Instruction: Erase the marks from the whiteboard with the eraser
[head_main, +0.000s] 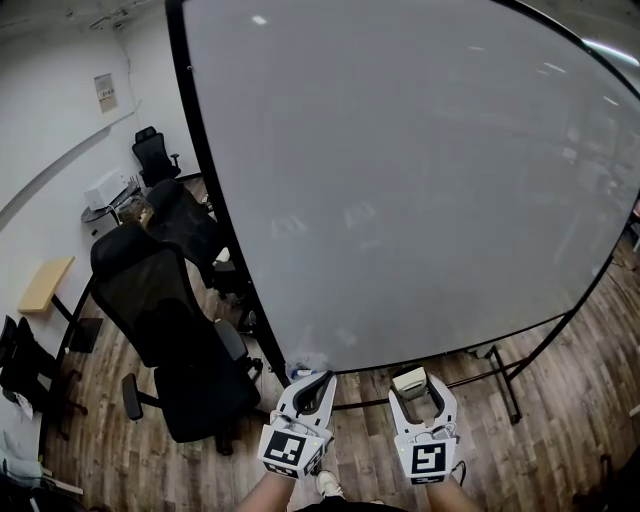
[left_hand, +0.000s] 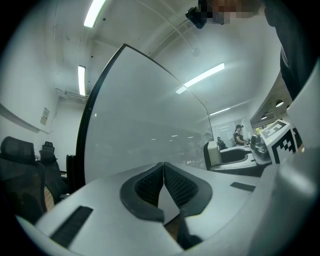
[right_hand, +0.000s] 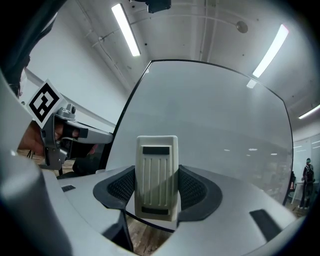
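A big whiteboard (head_main: 400, 170) on a black rolling stand fills the head view; only faint smudges (head_main: 360, 215) show near its middle. My right gripper (head_main: 411, 385) is shut on a cream ribbed eraser (right_hand: 156, 175), held upright just below the board's bottom edge. The eraser (head_main: 409, 381) shows between the jaws in the head view too. My left gripper (head_main: 305, 388) is shut on nothing, its pads (left_hand: 150, 186) touching, low by the board's lower left corner. The whiteboard (left_hand: 145, 125) looms ahead in the left gripper view and the whiteboard (right_hand: 210, 120) in the right gripper view.
Black office chairs (head_main: 170, 330) stand left of the board, close to its frame. A small wooden table (head_main: 45, 283) and a desk with a white box (head_main: 105, 190) lie further left. The stand's legs (head_main: 505, 375) spread over the wooden floor. People stand far off (left_hand: 239, 134).
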